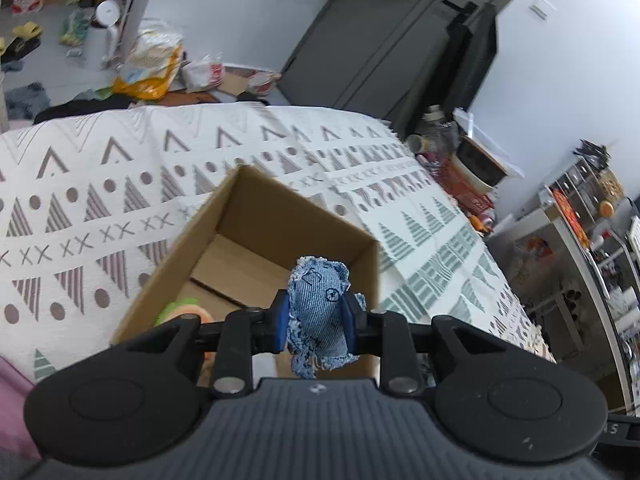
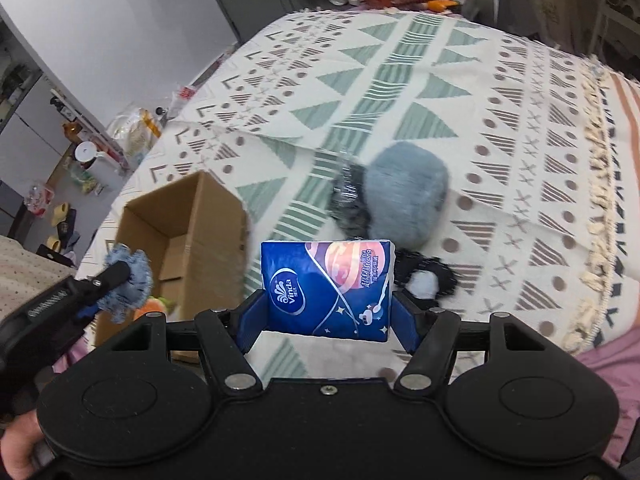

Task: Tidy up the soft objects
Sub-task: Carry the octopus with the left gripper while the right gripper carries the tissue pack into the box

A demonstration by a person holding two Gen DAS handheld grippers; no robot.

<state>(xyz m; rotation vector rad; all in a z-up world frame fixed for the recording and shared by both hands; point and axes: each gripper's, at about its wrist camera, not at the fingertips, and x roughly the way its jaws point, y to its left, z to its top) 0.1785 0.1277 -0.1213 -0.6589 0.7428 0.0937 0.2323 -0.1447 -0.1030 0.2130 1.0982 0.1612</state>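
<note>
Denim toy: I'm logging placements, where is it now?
The denim toy is clamped in the left gripper, held above the open cardboard box.

patterned bed cover [image 2: 400, 80] carries box [image 2: 192, 216], grey plush [image 2: 404, 196].

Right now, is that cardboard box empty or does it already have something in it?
Not empty. The cardboard box stands open-topped, and an orange-and-green soft toy lies at its bottom.

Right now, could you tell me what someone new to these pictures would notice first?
First, the two loads: the left gripper is clamped on a frayed denim toy above the open cardboard box, and the right gripper holds a blue tissue pack. Beyond the pack, a fluffy blue-grey plush lies on the patterned blanket.
</note>
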